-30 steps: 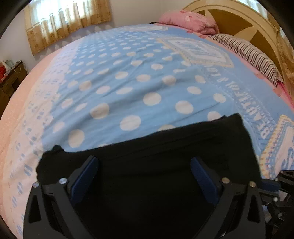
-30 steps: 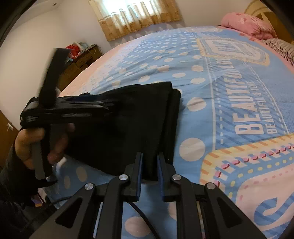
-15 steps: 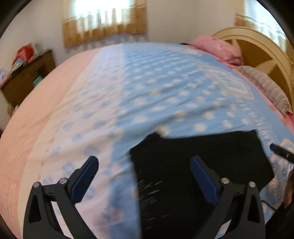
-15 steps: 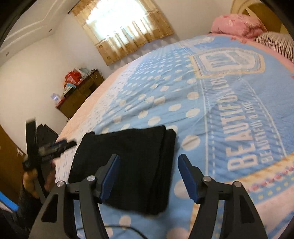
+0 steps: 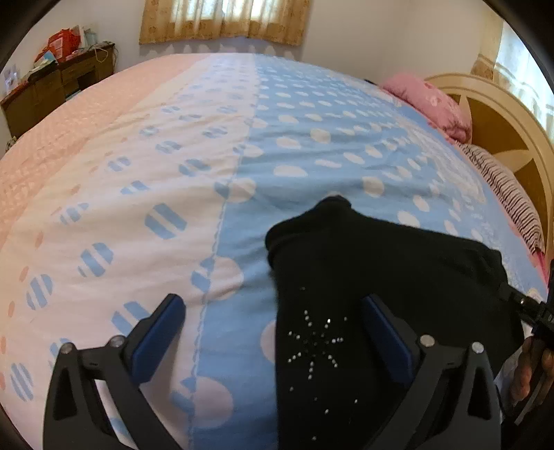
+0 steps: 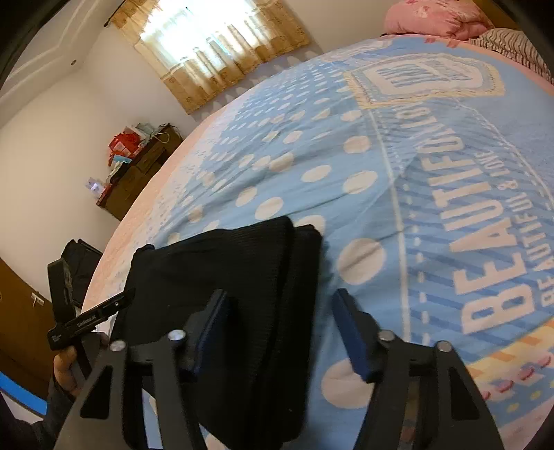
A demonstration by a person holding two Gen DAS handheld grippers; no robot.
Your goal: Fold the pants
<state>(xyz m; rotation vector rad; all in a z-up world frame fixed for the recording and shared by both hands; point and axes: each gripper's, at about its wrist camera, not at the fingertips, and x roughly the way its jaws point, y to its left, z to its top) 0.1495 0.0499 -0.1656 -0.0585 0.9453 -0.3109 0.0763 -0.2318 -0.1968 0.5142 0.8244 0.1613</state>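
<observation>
The black pants (image 5: 381, 277) lie folded into a thick stack on the blue dotted bedspread (image 5: 311, 145). A small rhinestone star pattern shows on the near part. My left gripper (image 5: 273, 332) is open and empty, hovering over the stack's left edge. In the right wrist view the folded pants (image 6: 242, 284) lie flat with layered edges on the right. My right gripper (image 6: 280, 329) is open and empty above the stack's right edge. The left gripper's handle (image 6: 86, 322) and the hand holding it show at the left.
A pink pillow (image 5: 436, 107) and a striped pillow (image 5: 509, 194) lie by the cream headboard (image 5: 502, 117). A dark wooden cabinet (image 5: 59, 86) with red items stands by the curtained window (image 5: 225, 20). The bedspread has a pink-white side (image 5: 86, 155).
My right gripper opened and let go of the pants, then pulled back. My left gripper swung left off the stack and stayed open. The folded pants stay on the bed.
</observation>
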